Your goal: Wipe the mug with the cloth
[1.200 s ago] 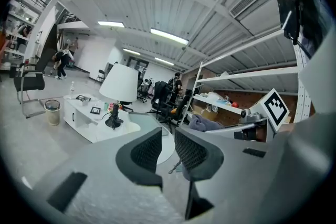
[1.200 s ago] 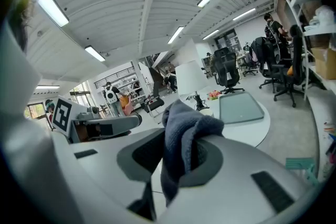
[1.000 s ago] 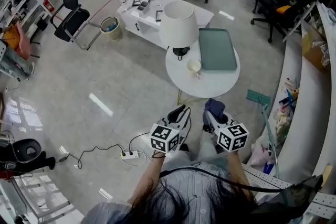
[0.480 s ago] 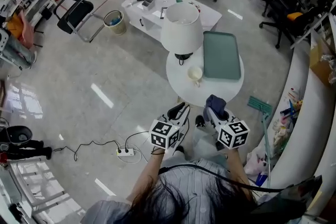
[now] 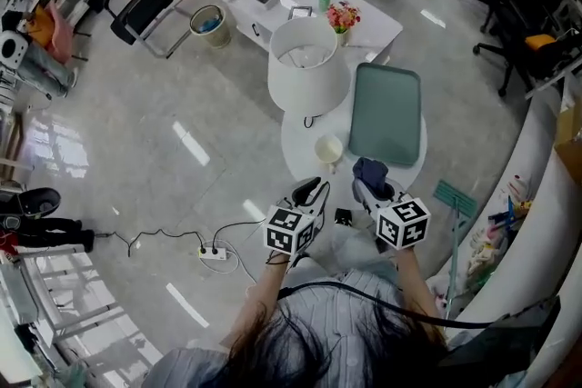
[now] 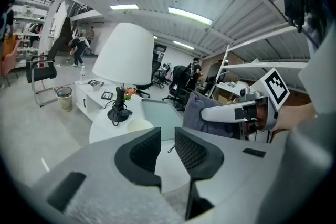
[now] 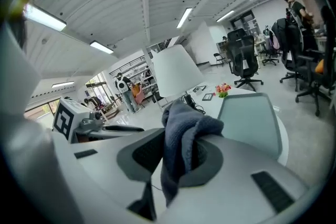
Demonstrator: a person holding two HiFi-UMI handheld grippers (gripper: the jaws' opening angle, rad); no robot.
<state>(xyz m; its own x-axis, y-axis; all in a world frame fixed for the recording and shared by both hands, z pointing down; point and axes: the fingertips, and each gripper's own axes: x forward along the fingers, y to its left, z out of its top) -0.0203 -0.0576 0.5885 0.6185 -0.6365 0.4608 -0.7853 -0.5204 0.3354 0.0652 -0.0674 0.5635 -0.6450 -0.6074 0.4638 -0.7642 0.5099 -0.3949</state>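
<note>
Between the jaws of the right gripper (image 7: 176,157) a dark blue-grey cloth (image 7: 184,128) is clamped; its upper fold bunches above the pads and a loose end hangs below them. The left gripper (image 6: 167,152), held just beside the right one, has its jaws narrowly apart with nothing between them. Both grippers are at the near edge of a round white table (image 5: 300,145). A cream mug (image 5: 328,149) stands upright on that table, just ahead of the left gripper's jaw tips and forward-left of the cloth, touched by neither gripper. Beyond the mug, farther ahead of the left gripper, stands a table lamp (image 5: 307,64) with a white shade. Ahead of the right gripper a green tray (image 5: 386,114) lies flat on the table.
</note>
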